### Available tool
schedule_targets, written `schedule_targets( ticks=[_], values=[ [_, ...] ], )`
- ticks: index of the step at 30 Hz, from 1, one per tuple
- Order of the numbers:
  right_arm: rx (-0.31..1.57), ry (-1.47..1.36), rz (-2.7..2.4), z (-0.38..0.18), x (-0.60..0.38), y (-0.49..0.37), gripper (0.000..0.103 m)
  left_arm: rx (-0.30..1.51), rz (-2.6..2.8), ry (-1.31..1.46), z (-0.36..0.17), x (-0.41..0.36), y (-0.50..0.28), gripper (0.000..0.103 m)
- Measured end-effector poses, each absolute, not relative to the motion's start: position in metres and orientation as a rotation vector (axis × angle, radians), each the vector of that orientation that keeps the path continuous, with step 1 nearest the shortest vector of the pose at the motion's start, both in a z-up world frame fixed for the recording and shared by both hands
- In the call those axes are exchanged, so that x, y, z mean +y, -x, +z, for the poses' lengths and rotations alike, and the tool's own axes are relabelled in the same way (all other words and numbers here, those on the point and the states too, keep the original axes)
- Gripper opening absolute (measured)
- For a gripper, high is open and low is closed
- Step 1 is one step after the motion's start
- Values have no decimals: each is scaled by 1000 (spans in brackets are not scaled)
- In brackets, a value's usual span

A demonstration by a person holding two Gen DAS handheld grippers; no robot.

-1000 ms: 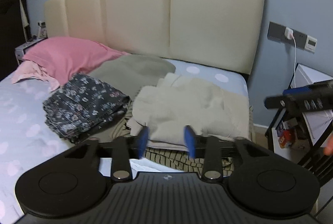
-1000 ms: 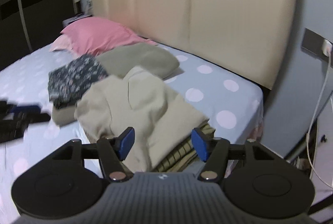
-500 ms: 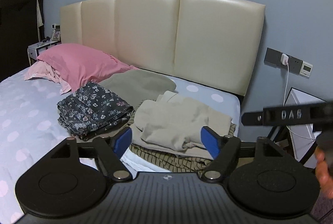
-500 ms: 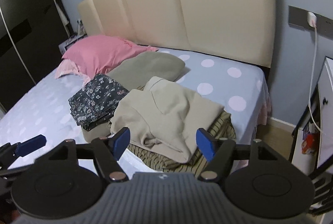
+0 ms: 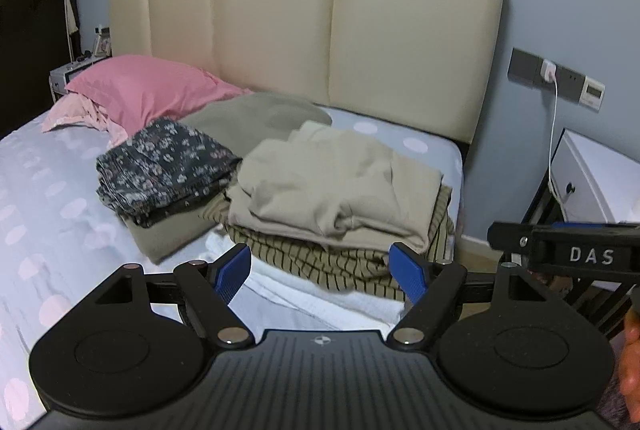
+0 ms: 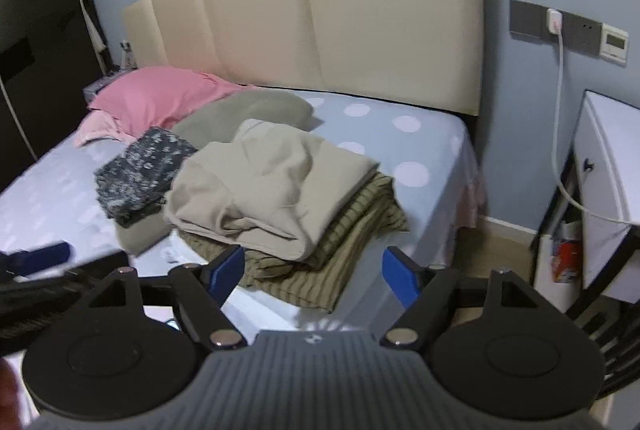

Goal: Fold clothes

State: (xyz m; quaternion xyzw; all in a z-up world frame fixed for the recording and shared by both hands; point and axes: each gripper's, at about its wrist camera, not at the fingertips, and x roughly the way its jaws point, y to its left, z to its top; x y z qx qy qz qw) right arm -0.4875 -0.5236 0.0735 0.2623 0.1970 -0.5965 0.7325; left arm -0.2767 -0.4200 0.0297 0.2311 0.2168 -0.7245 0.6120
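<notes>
Left hand-held gripper (image 5: 320, 272) gapes empty; right hand-held gripper (image 6: 312, 270) is opening, empty, below mid-frame beige top (image 6: 264, 186).

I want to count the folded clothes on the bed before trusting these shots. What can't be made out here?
- Bottom of the stack: the beige hoodie and striped garment cover the white layer; both views, count unclear.
- Under the floral garment: the olive piece is mostly covered.
- Near bed edge: both views, blocked by the left gripper and right gripper bodies.
- Small items beside the pink pillow: too small, blurred.
</notes>
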Motion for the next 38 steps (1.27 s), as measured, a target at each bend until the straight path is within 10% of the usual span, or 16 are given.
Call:
schedule_targets(
  ticks=[38],
  values=[
    [414,-541,-1319,71,-518,483,80,496,-1669,-543,25,-426,287,75]
  ],
)
